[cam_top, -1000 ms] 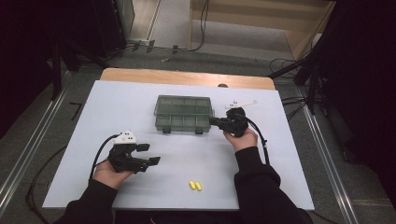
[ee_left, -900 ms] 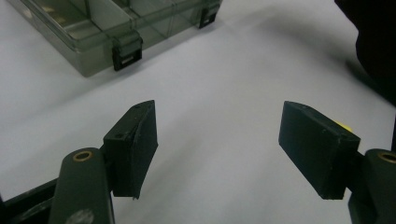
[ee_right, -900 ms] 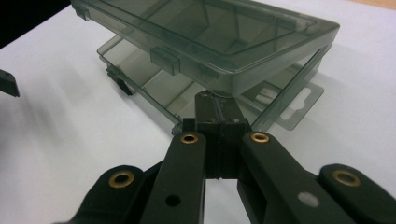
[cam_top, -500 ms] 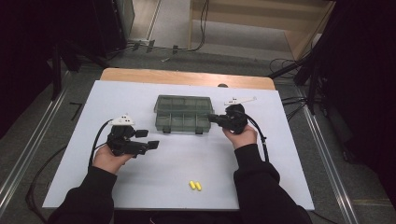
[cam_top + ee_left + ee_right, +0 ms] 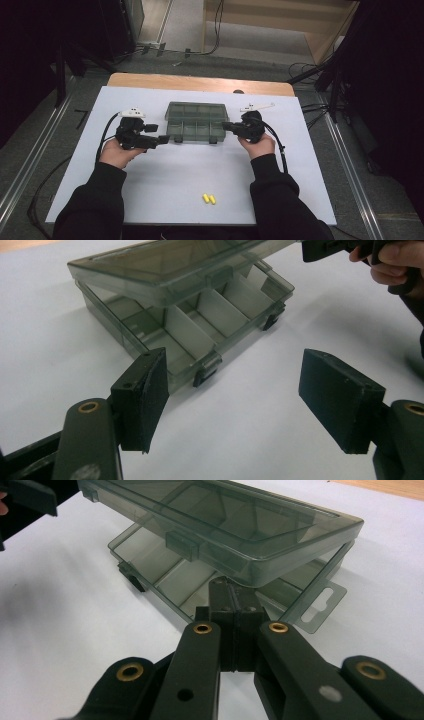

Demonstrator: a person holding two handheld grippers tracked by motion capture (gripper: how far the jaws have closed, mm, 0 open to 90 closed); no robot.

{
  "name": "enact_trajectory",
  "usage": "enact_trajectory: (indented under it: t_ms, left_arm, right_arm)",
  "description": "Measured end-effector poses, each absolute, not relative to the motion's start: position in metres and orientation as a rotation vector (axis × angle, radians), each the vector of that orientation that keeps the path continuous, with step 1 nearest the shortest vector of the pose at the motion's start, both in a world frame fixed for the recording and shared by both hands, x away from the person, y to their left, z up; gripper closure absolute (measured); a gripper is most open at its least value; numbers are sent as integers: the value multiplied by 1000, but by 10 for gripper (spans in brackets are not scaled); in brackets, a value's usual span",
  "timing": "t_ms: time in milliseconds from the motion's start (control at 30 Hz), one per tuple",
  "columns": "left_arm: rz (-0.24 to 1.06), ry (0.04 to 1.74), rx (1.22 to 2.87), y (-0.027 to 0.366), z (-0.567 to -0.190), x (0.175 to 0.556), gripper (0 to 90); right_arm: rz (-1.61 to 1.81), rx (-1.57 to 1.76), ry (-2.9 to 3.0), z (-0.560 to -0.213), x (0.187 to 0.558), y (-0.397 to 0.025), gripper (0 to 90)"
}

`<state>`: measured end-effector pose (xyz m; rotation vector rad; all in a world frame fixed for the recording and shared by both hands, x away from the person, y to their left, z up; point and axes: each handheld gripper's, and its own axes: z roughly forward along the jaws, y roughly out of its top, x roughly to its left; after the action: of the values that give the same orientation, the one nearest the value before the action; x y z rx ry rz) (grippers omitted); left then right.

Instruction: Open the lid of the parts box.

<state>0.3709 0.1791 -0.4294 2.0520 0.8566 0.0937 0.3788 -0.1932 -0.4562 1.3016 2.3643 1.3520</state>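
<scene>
Compared with one second ago, the left gripper (image 5: pixel 162 140) has moved up and toward the box (image 5: pixel 195 121) and is now just beside its left front corner; its jaws stand wide apart with nothing between them. The right gripper (image 5: pixel 227 126) has stayed at the right front corner of the box, and its jaws are pressed together under the lid (image 5: pixel 235 525), which is raised a little (a gap shows above the dividers). I cannot tell if something thin is pinched there. There is one box, in the middle of the white table (image 5: pixel 165 185), and two small yellow pieces (image 5: pixel 209 199) lie well apart from it near the front edge.
</scene>
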Motion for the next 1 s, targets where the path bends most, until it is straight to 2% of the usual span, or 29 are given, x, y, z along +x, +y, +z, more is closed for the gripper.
enact_trajectory:
  t_ms: [167, 1000]
  left_arm:
    - [111, 853, 2085, 176, -433, 384, 278]
    - [135, 906, 2045, 177, -452, 428, 284]
  right_arm:
    - [1355, 1307, 2358, -455, 379, -193, 878]
    - [1379, 1330, 2295, -442, 383, -193, 877]
